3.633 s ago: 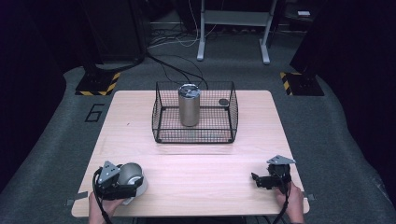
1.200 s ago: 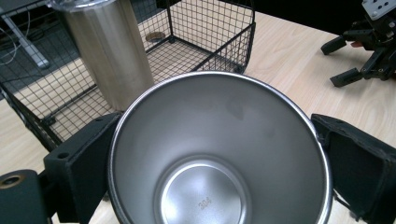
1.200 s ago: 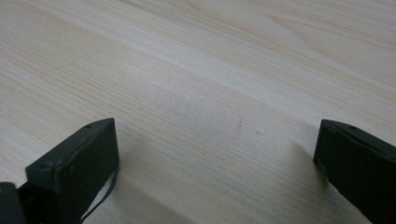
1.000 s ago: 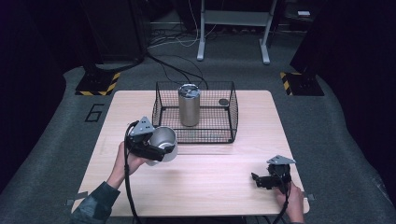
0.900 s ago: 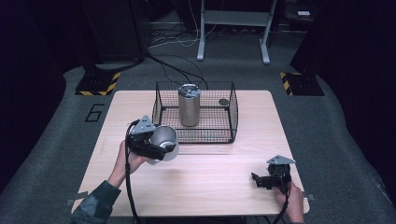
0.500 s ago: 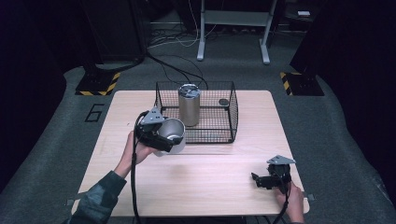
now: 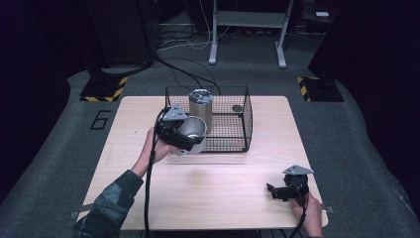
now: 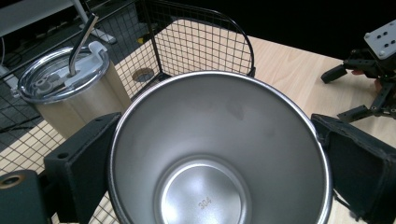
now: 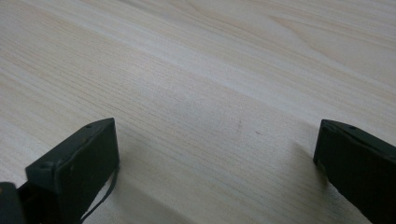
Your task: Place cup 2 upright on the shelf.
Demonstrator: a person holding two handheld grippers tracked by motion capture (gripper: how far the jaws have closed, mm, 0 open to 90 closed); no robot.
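Left of centre in the high view, the left claw [image 7: 184, 135] is clamped on a steel cup [image 7: 192, 134], held up off the table [image 7: 208, 183] just at the front left corner of the black wire basket [image 7: 246, 119]. From the left gripper view, the cup [image 8: 219, 149] sits between the two black jaws, one pressed to each side of its wall, spread as wide as the cup itself. Its mouth faces the camera, showing a bare, shiny inside with "304" stamped on the bottom. The cup looks tipped on its side in the high view, mouth turned toward the upper right of the frame.

Inside the basket stands a lidded tumbler [image 7: 200, 109] with a straw, upright, near the basket's left wall; in the left gripper view the tumbler [image 8: 70, 93] lies at upper left, behind the mesh and apart from the held cup. A small dark disc [image 7: 237, 107] lies on the basket floor toward its back right.

At lower right of the high view, the right claw [image 7: 275, 191] rests low on the table near the front edge, in the person's hand. Its own view shows the jaws wide apart with nothing between them but bare wood [image 9: 210, 93].
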